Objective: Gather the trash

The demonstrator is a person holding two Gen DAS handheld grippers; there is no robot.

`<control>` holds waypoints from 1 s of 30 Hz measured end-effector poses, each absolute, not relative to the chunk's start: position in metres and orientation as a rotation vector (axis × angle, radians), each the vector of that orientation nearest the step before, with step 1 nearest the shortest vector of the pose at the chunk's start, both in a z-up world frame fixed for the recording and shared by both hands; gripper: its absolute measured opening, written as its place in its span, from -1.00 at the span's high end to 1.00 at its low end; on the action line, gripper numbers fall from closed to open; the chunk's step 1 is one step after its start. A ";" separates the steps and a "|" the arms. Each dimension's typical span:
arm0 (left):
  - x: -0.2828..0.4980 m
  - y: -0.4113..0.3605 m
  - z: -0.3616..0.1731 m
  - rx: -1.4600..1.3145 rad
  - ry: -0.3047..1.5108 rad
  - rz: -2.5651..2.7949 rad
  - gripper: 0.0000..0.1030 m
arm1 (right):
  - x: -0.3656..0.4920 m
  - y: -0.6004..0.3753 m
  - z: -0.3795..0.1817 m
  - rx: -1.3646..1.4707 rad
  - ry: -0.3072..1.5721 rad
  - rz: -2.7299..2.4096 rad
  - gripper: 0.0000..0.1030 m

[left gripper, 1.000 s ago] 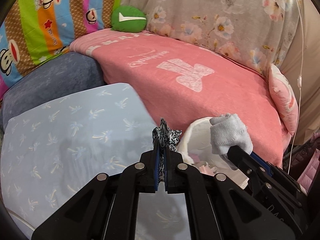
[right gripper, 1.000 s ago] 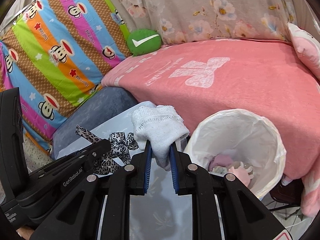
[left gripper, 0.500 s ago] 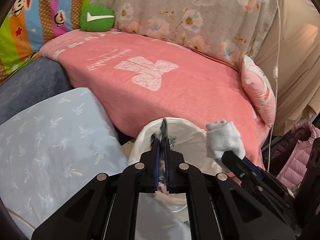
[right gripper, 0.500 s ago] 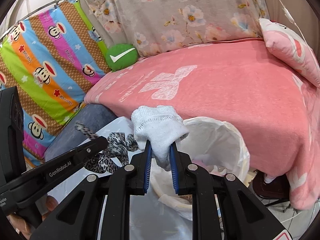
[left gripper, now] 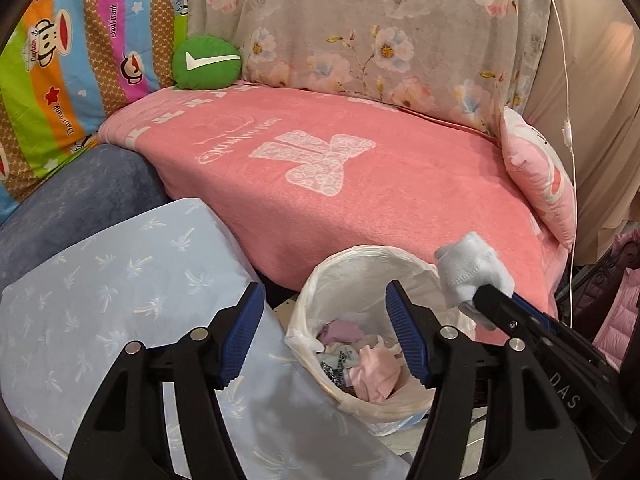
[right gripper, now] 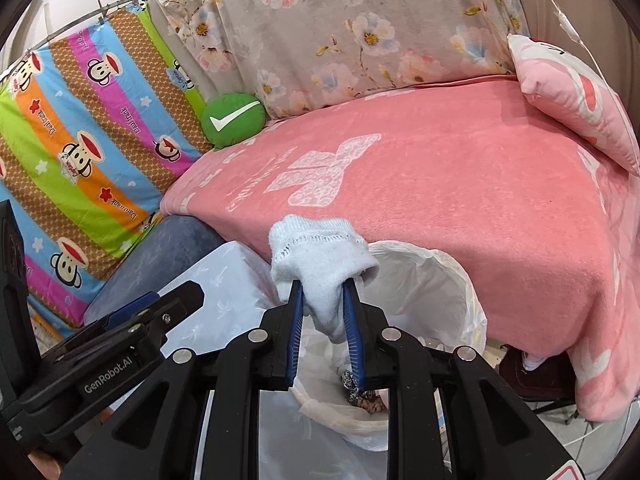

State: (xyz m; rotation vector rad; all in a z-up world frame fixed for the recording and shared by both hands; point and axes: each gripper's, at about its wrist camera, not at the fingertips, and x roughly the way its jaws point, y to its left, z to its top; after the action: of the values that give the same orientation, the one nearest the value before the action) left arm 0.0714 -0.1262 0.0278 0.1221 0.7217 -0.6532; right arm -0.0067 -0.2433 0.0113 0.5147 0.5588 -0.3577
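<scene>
While the left gripper [left gripper: 324, 336] hung over the bin [left gripper: 316, 280] with its jaws just opened wide and nothing between them, we judged its share of the drop done: the leopard scrap [left gripper: 335, 368] lay among the pink and white rags inside. We saw one risk on that side. The bin stood close against the blue cushion [left gripper: 120, 280], and the left fingers sat low over the near rim, so a careless pull away could have caught the thin liner [left gripper: 304, 344] and dragged or tipped the bin.

Further right, the right gripper [right gripper: 323, 300] had just eased its jaws a little, yet the pads [right gripper: 295, 320] were pressed on the white sock [right gripper: 320, 264], which bulged above the tips and hung down between them. In the left view the sock sat at the far right of the rim rather than over the middle. We thought this the main hazard: released there, it might have landed on the rim, slid down the outside, or dropped onto the floor between the bin and the pink blanket [right gripper: 460, 200]. The knit could also have clung to the ribbed pads and come away late. The two grippers were close together, so a sideways shift toward the centre risked a knock.
</scene>
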 end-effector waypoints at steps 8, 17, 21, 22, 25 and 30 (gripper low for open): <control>0.075 -0.114 0.025 0.134 0.710 -0.609 -0.26 | 0.004 -0.233 0.017 0.496 0.551 -0.357 0.35; 0.071 -0.104 0.029 0.132 0.687 -0.572 -0.38 | 0.003 -0.221 0.018 0.438 0.600 -0.348 0.25; 0.068 -0.099 0.028 0.145 0.669 -0.545 -0.46 | -0.002 -0.216 0.017 0.417 0.615 -0.352 0.25; 0.067 -0.098 0.027 0.147 0.670 -0.544 -0.46 | -0.004 -0.215 0.017 0.414 0.617 -0.350 0.25; 0.065 -0.095 0.025 0.149 0.675 -0.536 -0.46 | -0.008 -0.210 0.017 0.396 0.625 -0.348 0.25; 0.060 -0.089 0.025 0.155 0.670 -0.518 -0.51 | -0.011 -0.201 0.019 0.356 0.633 -0.344 0.25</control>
State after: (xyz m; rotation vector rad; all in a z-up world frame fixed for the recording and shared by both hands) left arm 0.0597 -0.0886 0.0248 0.1551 0.6703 -0.5182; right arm -0.0114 -0.2009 0.0187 0.3559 0.6331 -0.3441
